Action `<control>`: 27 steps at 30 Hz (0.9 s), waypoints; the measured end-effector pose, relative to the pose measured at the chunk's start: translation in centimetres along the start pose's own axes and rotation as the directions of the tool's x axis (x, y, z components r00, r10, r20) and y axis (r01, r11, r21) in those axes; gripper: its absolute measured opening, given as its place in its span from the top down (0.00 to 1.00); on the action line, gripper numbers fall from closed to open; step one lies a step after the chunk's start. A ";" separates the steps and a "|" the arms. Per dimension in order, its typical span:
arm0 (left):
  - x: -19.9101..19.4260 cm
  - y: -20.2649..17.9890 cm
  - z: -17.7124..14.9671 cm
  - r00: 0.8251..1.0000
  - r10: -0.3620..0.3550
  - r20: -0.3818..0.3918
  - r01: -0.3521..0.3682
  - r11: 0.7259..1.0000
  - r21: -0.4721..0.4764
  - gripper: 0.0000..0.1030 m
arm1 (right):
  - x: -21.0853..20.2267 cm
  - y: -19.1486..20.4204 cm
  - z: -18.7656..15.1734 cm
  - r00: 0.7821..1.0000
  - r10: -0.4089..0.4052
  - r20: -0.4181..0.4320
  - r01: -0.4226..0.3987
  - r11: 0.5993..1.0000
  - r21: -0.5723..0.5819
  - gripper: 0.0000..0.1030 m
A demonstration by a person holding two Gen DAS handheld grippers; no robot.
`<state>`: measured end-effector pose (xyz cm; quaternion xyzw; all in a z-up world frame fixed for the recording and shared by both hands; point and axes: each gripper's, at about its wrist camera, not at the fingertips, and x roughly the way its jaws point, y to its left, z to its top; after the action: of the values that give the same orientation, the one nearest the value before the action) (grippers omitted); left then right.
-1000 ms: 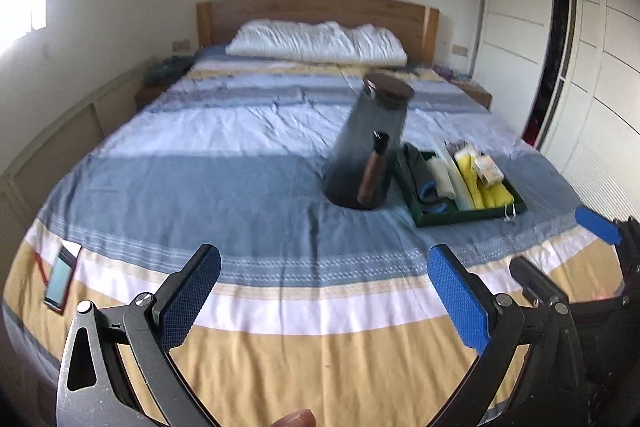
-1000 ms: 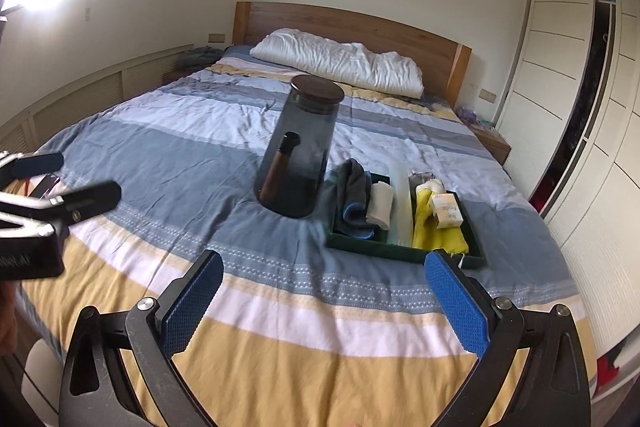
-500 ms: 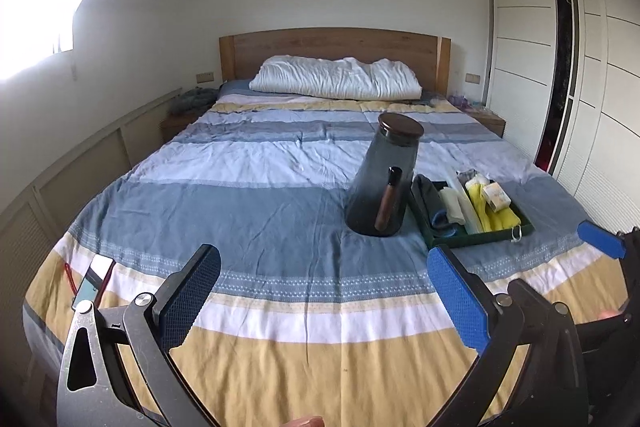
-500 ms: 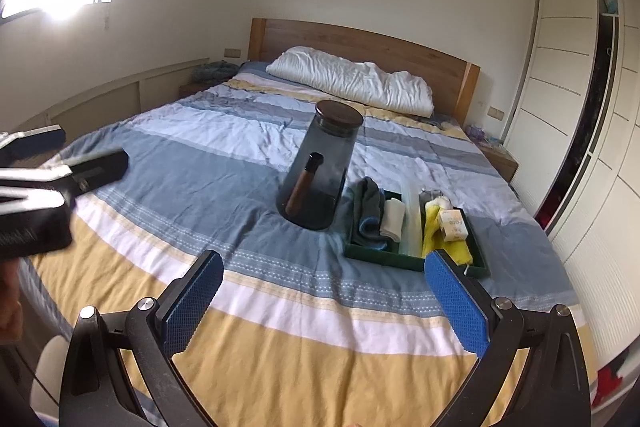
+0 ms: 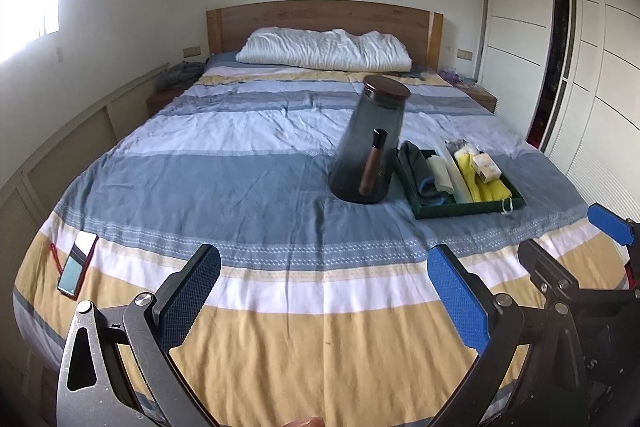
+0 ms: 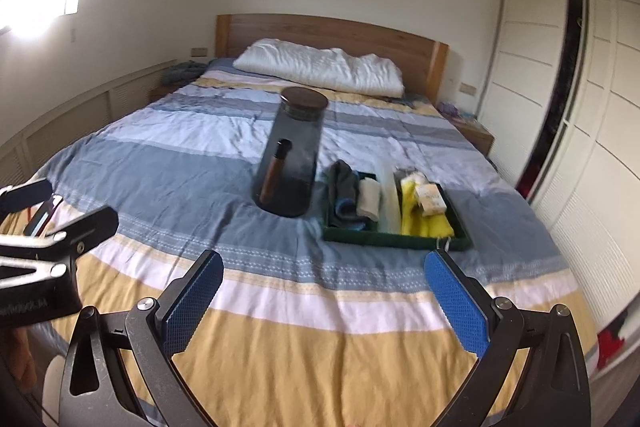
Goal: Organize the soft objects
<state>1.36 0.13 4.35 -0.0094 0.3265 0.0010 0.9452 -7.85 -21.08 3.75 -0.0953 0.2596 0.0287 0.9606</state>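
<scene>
A dark green tray [image 5: 468, 209] [image 6: 396, 237] lies on the striped bed, holding a dark grey cloth with blue trim [image 5: 418, 167] [image 6: 344, 187], a beige roll [image 5: 442, 173] [image 6: 369, 201], a yellow cloth [image 5: 482, 183] [image 6: 420, 223] and a small packet [image 6: 430, 201]. A tall smoky-grey jug [image 5: 370, 143] [image 6: 294, 159] with a brown lid stands just left of the tray. My left gripper [image 5: 324, 301] and my right gripper [image 6: 326, 301] both hover open over the foot of the bed, well short of the tray, with nothing between their fingers.
A phone [image 5: 77, 263] lies near the bed's front left corner. A white pillow [image 5: 326, 49] rests against the wooden headboard [image 5: 324, 17]. White wardrobe doors [image 6: 560, 87] line the right wall. Nightstands [image 5: 166, 97] flank the bed's head.
Both grippers have pulled back and risen, so the bed, jug and tray look farther away and more of the room shows. Both stay open.
</scene>
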 end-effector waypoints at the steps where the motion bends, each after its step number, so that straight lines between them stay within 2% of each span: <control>1: 0.2 -0.3 -0.2 1.000 -0.009 -0.011 0.009 1.000 0.006 0.02 | 0.1 0.0 0.0 1.000 -0.016 -0.004 0.016 1.000 0.003 0.00; 13: 1.9 -2.1 -2.2 0.995 -0.047 -0.088 0.054 0.995 0.079 0.02 | 1.2 0.0 -0.5 0.991 -0.107 -0.076 0.109 0.994 0.023 0.00; 18: 2.1 -2.0 -2.3 0.993 -0.054 -0.101 0.062 0.995 0.081 0.02 | 1.5 -0.2 -0.5 0.991 -0.097 -0.098 0.101 0.994 0.036 0.00; 21: 2.1 -1.8 -2.4 0.993 -0.052 -0.105 0.061 0.994 0.085 0.02 | 1.7 -0.4 -0.5 0.992 -0.059 -0.109 0.066 0.996 0.059 0.00; 27: 2.0 -1.1 -2.7 0.994 -0.021 -0.107 0.033 0.993 0.110 0.02 | 2.3 -0.1 -1.0 0.992 -0.021 -0.120 0.029 0.998 0.063 0.00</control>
<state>1.31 -1.06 0.97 0.0390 0.3752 -0.0305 0.9256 -6.38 -21.36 1.77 -0.0688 0.3163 0.0025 0.9461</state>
